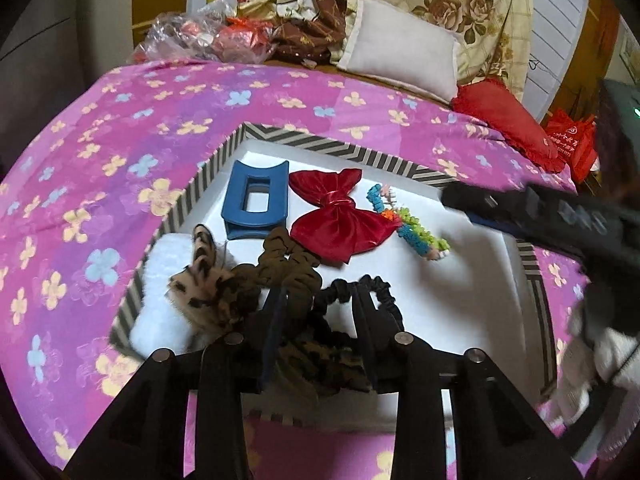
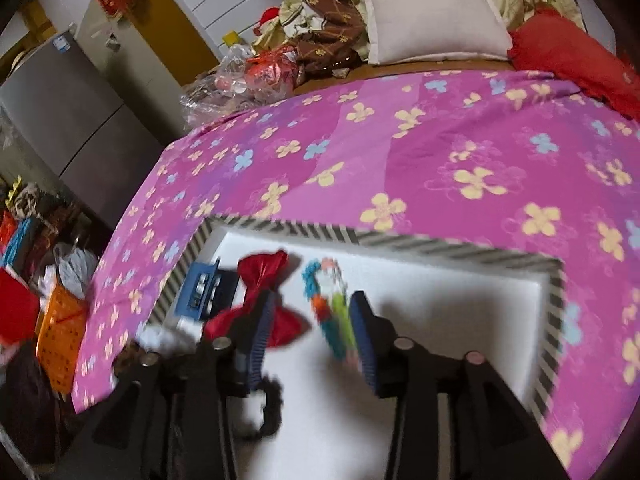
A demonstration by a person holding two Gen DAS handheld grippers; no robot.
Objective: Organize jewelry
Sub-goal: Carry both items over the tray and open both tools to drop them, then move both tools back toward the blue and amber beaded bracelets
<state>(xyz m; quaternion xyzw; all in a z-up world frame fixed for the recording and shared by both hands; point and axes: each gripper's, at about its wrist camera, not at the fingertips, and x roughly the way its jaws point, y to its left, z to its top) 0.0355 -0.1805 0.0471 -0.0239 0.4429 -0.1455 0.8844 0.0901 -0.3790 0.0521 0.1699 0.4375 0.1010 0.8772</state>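
A striped-rim box (image 1: 344, 148) with a white floor lies on the bed. In it are a blue claw clip (image 1: 254, 200), a red satin bow (image 1: 336, 216), a multicoloured beaded piece (image 1: 412, 224), a black scrunchie (image 1: 360, 292), a brown leopard scrunchie (image 1: 288, 264) and a furry leopard piece (image 1: 200, 280). My left gripper (image 1: 320, 312) is open over the scrunchies. My right gripper (image 2: 314, 320) is open above the beaded piece (image 2: 332, 312), beside the red bow (image 2: 264, 300); it also shows in the left wrist view (image 1: 520, 208).
The pink flowered bedspread (image 1: 120, 152) surrounds the box (image 2: 440, 246). A white pillow (image 1: 400, 56), a red cushion (image 1: 508, 120) and plastic bags (image 1: 200, 40) lie at the bed's far end. An orange basket (image 2: 60, 332) and clutter stand on the floor left of the bed.
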